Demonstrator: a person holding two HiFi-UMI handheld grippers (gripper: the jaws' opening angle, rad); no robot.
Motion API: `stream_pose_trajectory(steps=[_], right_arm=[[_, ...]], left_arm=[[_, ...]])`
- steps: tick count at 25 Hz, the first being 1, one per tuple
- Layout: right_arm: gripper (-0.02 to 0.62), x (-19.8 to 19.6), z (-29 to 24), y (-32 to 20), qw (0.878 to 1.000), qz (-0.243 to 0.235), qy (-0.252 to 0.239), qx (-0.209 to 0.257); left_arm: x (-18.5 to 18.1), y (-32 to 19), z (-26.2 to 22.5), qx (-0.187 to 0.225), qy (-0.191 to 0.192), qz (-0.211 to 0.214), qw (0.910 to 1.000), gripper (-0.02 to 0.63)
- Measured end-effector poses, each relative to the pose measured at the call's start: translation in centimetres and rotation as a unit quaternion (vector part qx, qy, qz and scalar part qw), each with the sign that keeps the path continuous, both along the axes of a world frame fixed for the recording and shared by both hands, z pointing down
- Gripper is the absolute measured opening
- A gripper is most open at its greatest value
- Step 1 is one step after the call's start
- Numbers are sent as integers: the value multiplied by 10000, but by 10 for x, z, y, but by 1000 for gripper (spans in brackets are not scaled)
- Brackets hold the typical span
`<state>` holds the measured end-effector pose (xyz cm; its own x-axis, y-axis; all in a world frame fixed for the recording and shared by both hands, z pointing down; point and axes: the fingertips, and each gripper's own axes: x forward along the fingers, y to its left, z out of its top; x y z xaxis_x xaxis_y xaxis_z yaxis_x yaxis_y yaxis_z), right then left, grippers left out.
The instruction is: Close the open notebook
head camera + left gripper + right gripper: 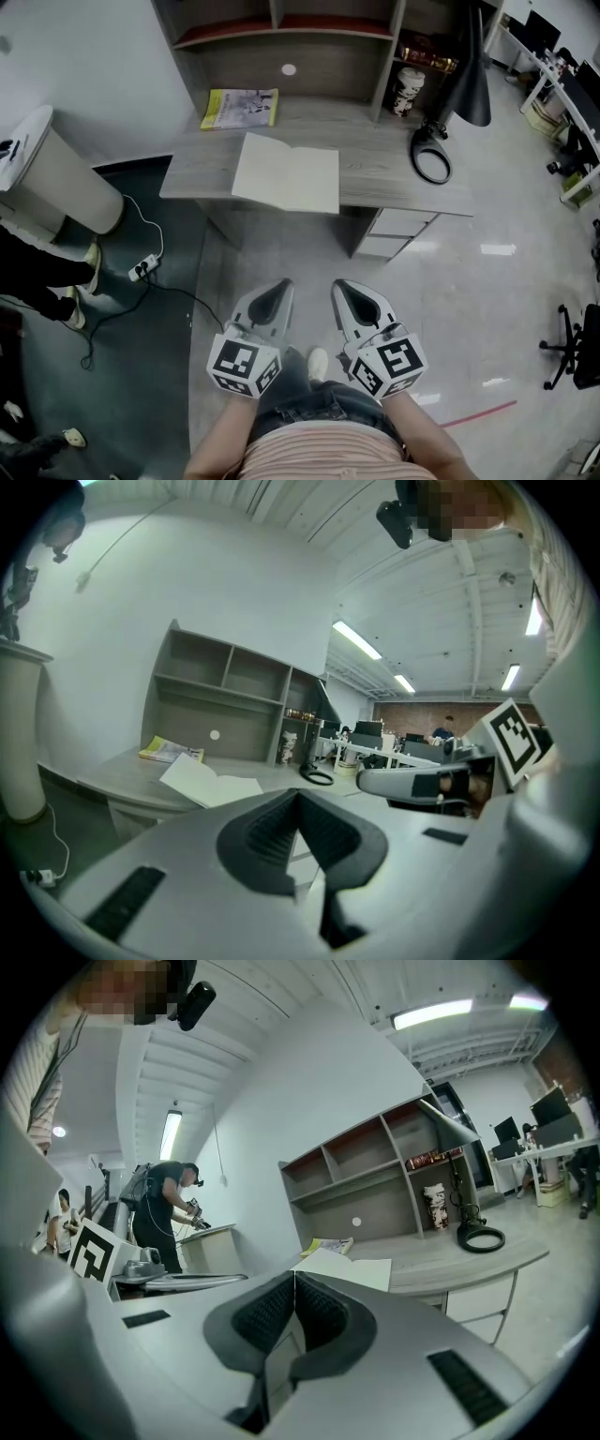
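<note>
The notebook [286,173] lies open, pale pages up, on the tabletop [394,178] in the upper middle of the head view, its near edge at or just past the tabletop's front. It looks light and thin, with soft leaves that would bend rather than swing as a board. Judging by that, the outer edge of one leaf is the place to pinch or get under, then fold it over the centre crease.

The left tool [278,287] and right tool [343,287] sit low in the frame, well apart from the notebook, each with jaws pressed together on nothing.

The cover and the binding cannot be made out, nor whether the near edge overhangs. The marker cubes hide the hands.
</note>
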<state>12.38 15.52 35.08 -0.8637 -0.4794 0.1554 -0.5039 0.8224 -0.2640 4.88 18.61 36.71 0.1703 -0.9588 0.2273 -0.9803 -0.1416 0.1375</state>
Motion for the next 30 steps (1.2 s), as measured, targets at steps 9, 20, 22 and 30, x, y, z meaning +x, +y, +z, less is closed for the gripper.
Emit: stream_pose_trajectory(steps=[9, 20, 22, 30], right_arm=[[9, -6, 4, -16, 10000, 29, 27, -64], [9, -47, 8, -67, 9999, 94, 124, -51], [9, -60, 11, -81, 9998, 118, 151, -80], [9, -121, 9, -137, 9995, 197, 215, -101]], left_arm=[[-14, -5, 3, -64, -45, -167, 9998, 11], [-64, -58, 4, -26, -22, -194, 9998, 11], [-76, -72, 6, -59, -10, -143, 9999, 11], [-134, -131, 2, -79, -51, -14, 10000, 11]])
